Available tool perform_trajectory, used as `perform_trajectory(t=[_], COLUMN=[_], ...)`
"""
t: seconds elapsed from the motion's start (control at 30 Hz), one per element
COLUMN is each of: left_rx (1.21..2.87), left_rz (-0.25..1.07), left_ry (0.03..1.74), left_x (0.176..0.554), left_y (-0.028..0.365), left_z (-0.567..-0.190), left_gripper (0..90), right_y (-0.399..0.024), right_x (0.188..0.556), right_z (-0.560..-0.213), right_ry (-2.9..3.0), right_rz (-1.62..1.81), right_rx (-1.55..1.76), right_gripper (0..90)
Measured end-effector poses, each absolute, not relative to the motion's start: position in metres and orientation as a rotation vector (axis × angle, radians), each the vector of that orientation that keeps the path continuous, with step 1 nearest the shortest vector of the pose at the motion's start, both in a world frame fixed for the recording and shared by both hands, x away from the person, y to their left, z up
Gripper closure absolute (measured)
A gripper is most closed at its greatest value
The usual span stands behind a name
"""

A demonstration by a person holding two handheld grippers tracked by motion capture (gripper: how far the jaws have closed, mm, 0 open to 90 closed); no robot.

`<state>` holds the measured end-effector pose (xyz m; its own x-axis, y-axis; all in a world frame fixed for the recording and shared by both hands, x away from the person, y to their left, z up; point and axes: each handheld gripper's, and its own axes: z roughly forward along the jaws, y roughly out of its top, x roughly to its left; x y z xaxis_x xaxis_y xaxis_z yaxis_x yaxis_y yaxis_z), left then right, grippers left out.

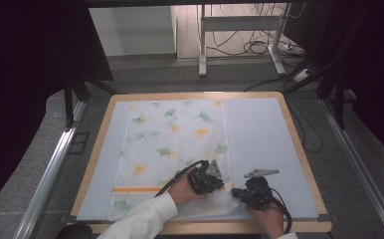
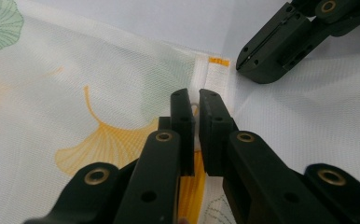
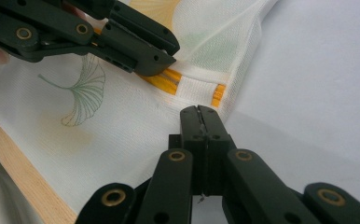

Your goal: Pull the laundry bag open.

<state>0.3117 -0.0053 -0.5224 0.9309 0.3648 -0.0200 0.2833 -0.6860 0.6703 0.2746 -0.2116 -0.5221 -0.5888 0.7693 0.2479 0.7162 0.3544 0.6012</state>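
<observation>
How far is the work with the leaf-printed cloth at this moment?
Done: the ginkgo-leaf cloth lies spread flat on the table. In hand: the left gripper and the right gripper are both shut on its near right edge, by the orange stripe, and that corner looks slightly lifted. Left: probably the fold itself; no layer is turned over yet.
</observation>
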Motion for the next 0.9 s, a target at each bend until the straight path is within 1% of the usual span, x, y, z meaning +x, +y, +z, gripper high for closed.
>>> perform_trajectory(t=[0.2,0.47,0.73,0.9], left_rx=[2.351,2.375,2.371,2.363], left_rz=[0.124,0.145,0.139,0.135], left_ry=[0.464,0.451,0.456,0.462], left_x=[0.312,0.31,0.311,0.311], left_y=[-0.006,-0.006,-0.007,-0.007], left_z=[-0.525,-0.523,-0.524,-0.525], left_gripper=[86.0,86.0,86.1,86.1], right_y=[-0.211,-0.211,-0.211,-0.207], right_x=[0.275,0.274,0.276,0.286], right_z=[-0.522,-0.522,-0.521,-0.508], right_ry=[2.526,2.524,2.523,2.456], right_rz=[1.051,1.051,1.054,1.101], right_rx=[1.379,1.375,1.384,1.397], right_gripper=[89.7,89.8,89.7,89.6])
